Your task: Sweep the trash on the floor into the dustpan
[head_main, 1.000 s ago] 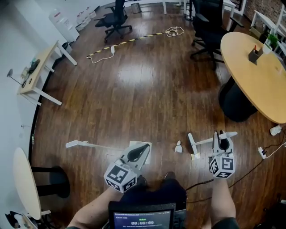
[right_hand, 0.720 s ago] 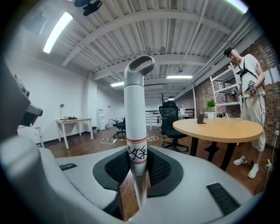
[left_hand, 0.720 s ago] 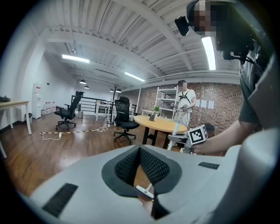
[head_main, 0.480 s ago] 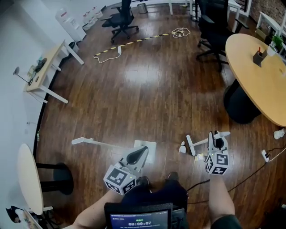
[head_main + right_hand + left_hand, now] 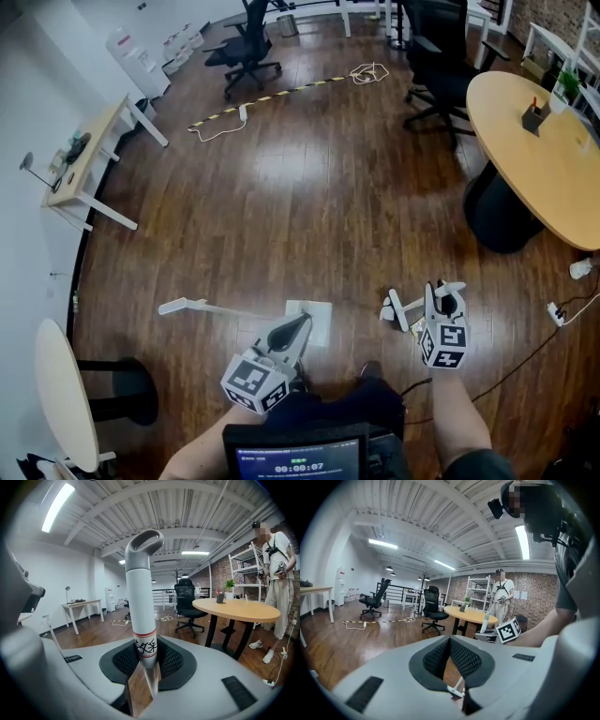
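Observation:
A white dustpan [image 5: 319, 311] lies flat on the wood floor, its long handle [image 5: 216, 307] pointing left. My left gripper [image 5: 302, 323] hovers over the pan at about table height. Its jaws are shut with nothing gripped [image 5: 450, 641]; floor and a white sliver show through the gap behind the tips. My right gripper [image 5: 439, 300] is shut on the white broom handle [image 5: 140, 597], which rises past the jaws [image 5: 143, 660] to a loop end. The broom head [image 5: 399, 309] rests on the floor beside a white paper scrap [image 5: 385, 312], to the right of the dustpan.
A round wooden table [image 5: 544, 159] stands at the right, with black office chairs [image 5: 441, 66] behind it. A small desk [image 5: 84, 159] is at the left, a round white table [image 5: 61, 394] at the lower left. Cables [image 5: 562, 314] lie at the right. A person [image 5: 276, 573] stands near shelves.
My right gripper has shifted a little left with the broom, bringing the broom head closer to the white scrap. The left gripper and dustpan have hardly moved.

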`<action>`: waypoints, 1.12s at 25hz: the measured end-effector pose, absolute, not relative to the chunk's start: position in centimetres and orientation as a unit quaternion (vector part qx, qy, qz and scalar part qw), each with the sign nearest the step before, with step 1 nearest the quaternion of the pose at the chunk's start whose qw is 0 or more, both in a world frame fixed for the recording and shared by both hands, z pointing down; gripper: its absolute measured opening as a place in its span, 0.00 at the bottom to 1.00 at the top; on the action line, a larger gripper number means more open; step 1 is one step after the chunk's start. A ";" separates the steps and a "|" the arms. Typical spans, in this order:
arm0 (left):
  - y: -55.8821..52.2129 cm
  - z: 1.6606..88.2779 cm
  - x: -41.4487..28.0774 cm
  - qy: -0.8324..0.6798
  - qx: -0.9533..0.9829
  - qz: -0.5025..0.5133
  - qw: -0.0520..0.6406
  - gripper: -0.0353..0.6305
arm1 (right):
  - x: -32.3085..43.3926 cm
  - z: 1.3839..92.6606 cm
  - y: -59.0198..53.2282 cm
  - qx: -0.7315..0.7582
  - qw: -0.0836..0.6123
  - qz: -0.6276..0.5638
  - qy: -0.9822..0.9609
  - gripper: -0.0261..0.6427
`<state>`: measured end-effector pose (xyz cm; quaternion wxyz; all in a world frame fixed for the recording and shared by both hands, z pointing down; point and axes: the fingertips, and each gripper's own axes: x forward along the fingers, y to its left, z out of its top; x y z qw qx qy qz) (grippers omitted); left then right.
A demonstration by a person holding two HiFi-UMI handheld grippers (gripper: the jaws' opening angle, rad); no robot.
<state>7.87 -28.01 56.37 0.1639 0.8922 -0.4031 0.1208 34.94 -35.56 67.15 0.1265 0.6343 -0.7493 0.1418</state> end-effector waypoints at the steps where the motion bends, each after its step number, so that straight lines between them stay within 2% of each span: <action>1: -28.0 56.7 6.7 -0.397 0.894 0.123 0.165 0.08 | 33.8 67.3 -35.4 0.639 0.128 0.144 -0.745 0.20; 16: -27.4 58.2 -13.7 -0.316 0.927 0.134 0.153 0.08 | 12.3 67.9 -32.3 0.675 0.149 0.164 -0.704 0.20; 28: -27.8 59.7 -24.3 -0.294 0.936 0.127 0.149 0.08 | -2.7 68.8 -31.5 0.670 0.156 0.189 -0.701 0.20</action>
